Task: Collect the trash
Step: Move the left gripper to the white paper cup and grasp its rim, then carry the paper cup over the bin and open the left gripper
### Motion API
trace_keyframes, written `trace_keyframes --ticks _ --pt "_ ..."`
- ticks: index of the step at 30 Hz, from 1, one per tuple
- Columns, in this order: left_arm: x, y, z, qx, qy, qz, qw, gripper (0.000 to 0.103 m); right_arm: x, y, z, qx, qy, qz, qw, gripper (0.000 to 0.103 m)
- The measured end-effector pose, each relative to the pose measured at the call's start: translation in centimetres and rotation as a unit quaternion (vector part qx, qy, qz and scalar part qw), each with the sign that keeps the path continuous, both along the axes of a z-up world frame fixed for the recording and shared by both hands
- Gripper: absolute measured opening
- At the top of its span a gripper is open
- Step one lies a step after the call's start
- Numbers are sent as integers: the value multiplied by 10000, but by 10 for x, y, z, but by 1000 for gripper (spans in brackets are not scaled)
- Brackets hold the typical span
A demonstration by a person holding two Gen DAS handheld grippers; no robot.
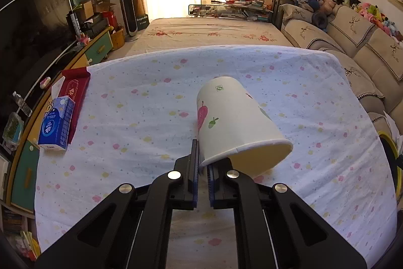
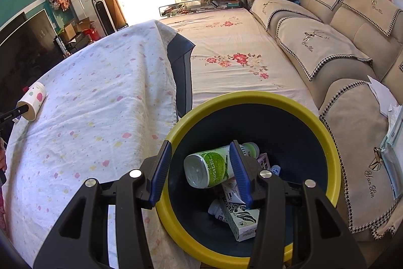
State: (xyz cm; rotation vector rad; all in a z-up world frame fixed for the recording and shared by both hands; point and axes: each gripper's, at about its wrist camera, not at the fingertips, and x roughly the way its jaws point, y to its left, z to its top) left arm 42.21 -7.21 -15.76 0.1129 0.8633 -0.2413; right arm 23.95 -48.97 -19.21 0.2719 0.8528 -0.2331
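My left gripper [image 1: 202,155] is shut on the rim of a white paper cup [image 1: 234,122] with fruit prints, held tilted over the flower-print tablecloth [image 1: 126,117]. The same cup [image 2: 32,100] shows far left in the right wrist view, with a left fingertip [image 2: 21,109] on its rim. My right gripper [image 2: 201,160] is open and empty, above a dark bin with a yellow rim [image 2: 297,105] beside the table. In the bin lie a green-and-white can [image 2: 209,168], a printed carton [image 2: 241,218] and small bottles.
A blue tissue pack [image 1: 56,127] and a red box [image 1: 75,90] lie at the table's left edge. A TV [image 1: 27,24] and cabinet stand to the left. A sofa [image 2: 327,54] runs along the right. A floral-covered surface [image 2: 226,52] lies beyond the table.
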Motion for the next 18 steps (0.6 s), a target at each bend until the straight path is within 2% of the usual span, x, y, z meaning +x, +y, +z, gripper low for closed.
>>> trace_keyframes --ticks 5,9,18 --pt "-17 -10 17 67 -264 -136 9995 4 -10 -2 5 20 -88 -34 10000 46" --pt "-39 -29 35 -13 -414 -422 9983 4 -21 -5 9 48 -161 -76 9998 46" --pt "-98 -112 64 -260 -569 -1458 9873 4 -56 -24 16 123 -342 -268 9990 46"
